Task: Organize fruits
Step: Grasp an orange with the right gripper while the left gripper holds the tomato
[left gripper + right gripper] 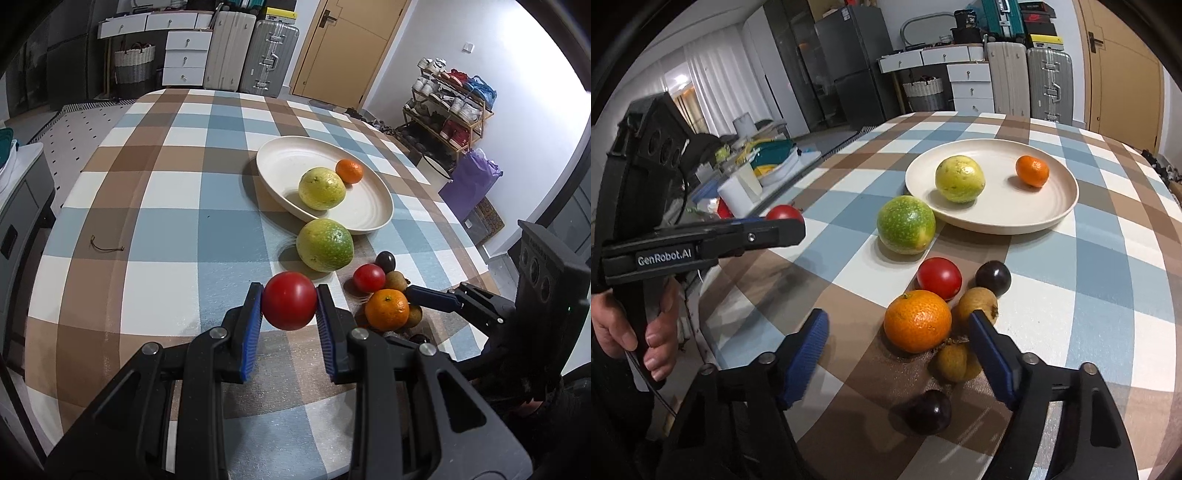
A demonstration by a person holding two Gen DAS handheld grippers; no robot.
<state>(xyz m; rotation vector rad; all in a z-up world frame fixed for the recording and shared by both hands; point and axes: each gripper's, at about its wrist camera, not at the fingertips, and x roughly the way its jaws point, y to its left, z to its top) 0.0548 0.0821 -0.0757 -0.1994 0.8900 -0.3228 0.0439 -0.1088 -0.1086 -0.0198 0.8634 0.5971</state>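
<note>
sideways, left claw [783, 230] reads "genrobot.ai"; likely gripping tomato [783, 213].

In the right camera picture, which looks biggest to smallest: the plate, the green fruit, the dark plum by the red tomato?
1. Plate
2. Green fruit
3. Dark plum

Left half of table [147, 192] open, only a small cord [107, 248] lying there. Green fruit [906, 224] touches the plate [1067, 206] rim, blocking the near approach. Small fruits crowd around the orange [918, 320].

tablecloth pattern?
Checked tablecloth: blue, brown and white squares. Left wrist view shows it best.
</note>
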